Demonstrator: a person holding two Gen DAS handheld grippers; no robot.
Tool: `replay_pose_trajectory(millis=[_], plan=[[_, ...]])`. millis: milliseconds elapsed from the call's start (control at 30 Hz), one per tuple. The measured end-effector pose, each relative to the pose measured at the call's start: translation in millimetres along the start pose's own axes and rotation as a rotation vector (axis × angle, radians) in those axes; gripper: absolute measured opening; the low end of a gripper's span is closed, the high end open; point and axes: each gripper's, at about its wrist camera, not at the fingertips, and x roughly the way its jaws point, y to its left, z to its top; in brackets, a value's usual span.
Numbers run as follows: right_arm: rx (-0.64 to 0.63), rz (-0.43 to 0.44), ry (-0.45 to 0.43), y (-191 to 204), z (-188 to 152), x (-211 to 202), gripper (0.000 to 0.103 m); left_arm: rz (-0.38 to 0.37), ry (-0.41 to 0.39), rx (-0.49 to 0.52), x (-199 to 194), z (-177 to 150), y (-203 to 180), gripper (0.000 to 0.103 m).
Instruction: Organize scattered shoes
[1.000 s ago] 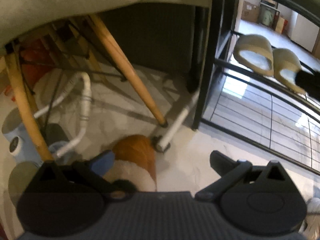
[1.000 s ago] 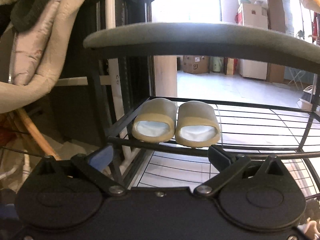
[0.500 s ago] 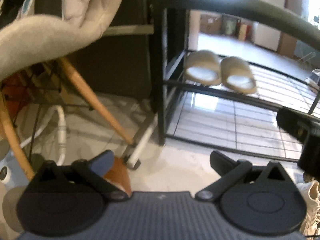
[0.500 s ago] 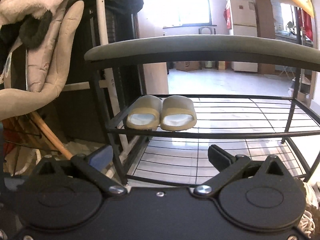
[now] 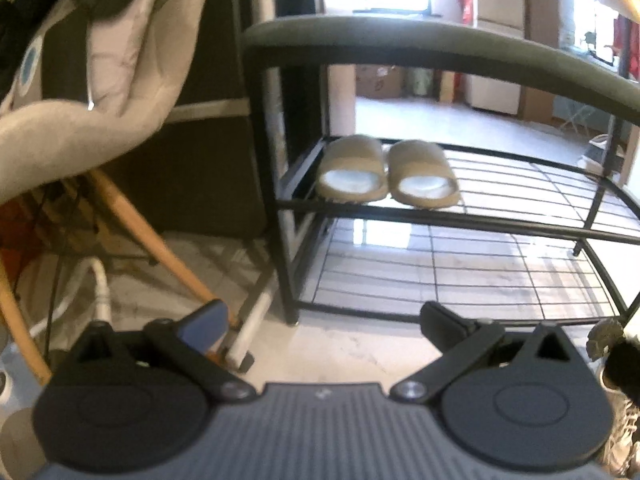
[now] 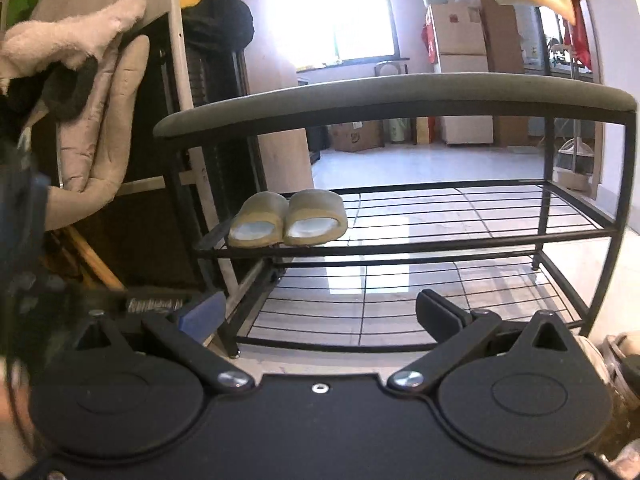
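A pair of tan slippers (image 5: 386, 174) (image 6: 286, 222) sits side by side at the left end of the upper wire shelf of a black shoe rack (image 5: 460, 220) (image 6: 440, 236) with a grey padded top. My left gripper (image 5: 322, 320) is open and empty, held back from the rack above the floor. My right gripper (image 6: 316, 312) is also open and empty, facing the rack from farther off. A pale laced shoe (image 5: 620, 432) shows at the right edge of the left wrist view. Part of another shoe (image 6: 618, 364) shows at the right edge of the right wrist view.
A chair with wooden legs (image 5: 152, 240) and a beige quilted coat (image 5: 100, 92) draped over it stands left of the rack. White hoses (image 5: 100, 292) lie under it. The rack's lower wire shelf (image 5: 460, 276) holds nothing. Pale tiled floor (image 5: 340, 344) lies before the rack.
Both grippers have pulled back and tilted up from the rack. The orange shoe seen below the left gripper has dropped out of view. The rack now shows whole.
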Motion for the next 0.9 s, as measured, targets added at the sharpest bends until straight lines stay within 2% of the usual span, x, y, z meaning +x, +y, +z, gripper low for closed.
replay_pose_trajectory(millis=[167,267,467,900], plan=[[0.012,-0.030,-0.038,-19.0,-17.8,-33.6,0.103,-0.032,-0.028,0.031,-6.5,-1.2,-13.4,0.102],[0.033,-0.013,-0.034,-37.4,-23.6,-46.9,0.103,-0.044,-0.035,0.050,-9.0,-2.6,-20.4,0.102],[0.149,-0.042,-0.017,-76.1,-22.6,-57.9,0.103,-0.007,-0.039,0.025,-12.3,-5.6,-24.4,0.102],[0.171,-0.045,0.002,-83.0,-39.7,-57.1,0.103,0.000,0.026,0.002,-4.6,-8.1,-26.2,0.102]])
